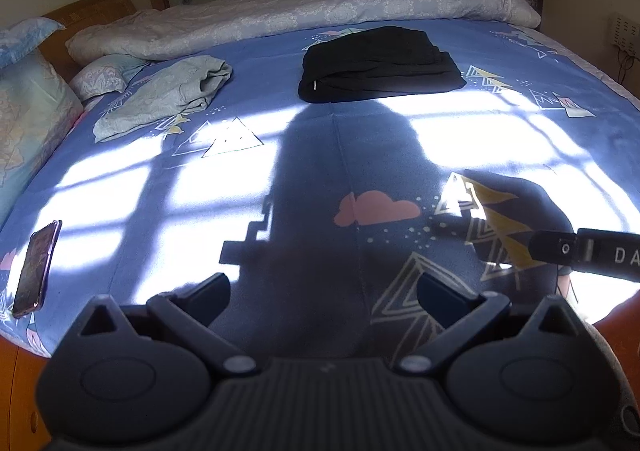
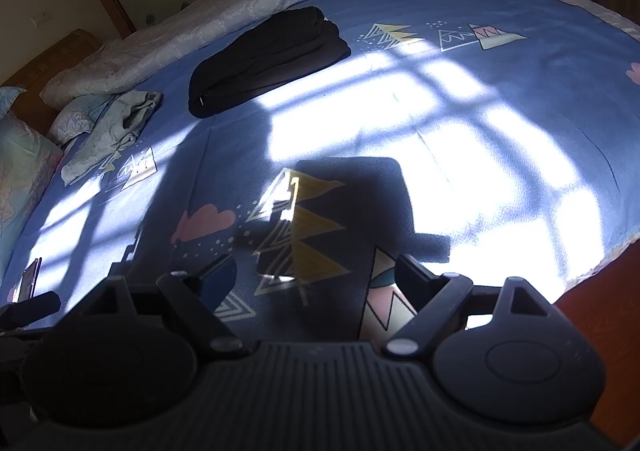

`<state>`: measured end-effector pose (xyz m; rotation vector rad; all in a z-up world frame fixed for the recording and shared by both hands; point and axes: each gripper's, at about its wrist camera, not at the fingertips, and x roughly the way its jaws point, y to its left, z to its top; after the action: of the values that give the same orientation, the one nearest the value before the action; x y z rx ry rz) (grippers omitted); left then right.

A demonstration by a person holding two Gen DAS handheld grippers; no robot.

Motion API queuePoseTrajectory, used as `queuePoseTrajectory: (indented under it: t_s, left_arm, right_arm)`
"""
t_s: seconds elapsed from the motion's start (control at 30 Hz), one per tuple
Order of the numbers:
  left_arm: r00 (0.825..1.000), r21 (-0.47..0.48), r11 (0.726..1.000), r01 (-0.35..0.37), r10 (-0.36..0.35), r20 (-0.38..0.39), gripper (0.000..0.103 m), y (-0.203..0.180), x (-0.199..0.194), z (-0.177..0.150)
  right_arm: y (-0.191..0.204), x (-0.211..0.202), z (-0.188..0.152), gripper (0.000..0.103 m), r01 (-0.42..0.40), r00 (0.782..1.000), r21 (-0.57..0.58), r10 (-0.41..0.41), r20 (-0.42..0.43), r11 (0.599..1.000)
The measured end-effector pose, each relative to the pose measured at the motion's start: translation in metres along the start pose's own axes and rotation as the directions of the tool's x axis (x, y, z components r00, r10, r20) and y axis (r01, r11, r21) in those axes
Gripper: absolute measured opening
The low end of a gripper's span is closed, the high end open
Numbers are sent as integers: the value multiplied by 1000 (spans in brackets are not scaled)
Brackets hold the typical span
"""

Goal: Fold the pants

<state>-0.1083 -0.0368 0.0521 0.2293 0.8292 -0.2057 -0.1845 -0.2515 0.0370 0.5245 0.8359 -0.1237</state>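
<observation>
Black pants (image 1: 380, 65) look folded already, well ahead of our left hand-held gripper (image 1: 324, 297) and right hand-held gripper (image 2: 316, 277), both spread wide with nothing in them.

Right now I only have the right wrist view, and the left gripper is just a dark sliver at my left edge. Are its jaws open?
Observer: Yes. The left gripper has its jaws wide open with nothing between them, only blue bedsheet beyond.
Operator: Is that a phone near the bed's left edge? I only get a slice of it.
Observer: Yes. The left wrist view shows the phone at full length, lying flat on the sheet close to that edge.
Operator: Does that view catch my gripper?
Observer: Partly. The right gripper juts in side-on from the right edge of that view, over the sheet.
</observation>
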Motion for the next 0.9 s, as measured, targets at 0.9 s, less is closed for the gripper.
queuePoseTrajectory:
  t_s: [0.9]
  left_arm:
    - [997, 25, 999, -44, 46, -59, 103, 6, 10, -2]
  right_arm:
    - [3, 2, -1, 88, 26, 1000, -19, -26, -11, 999]
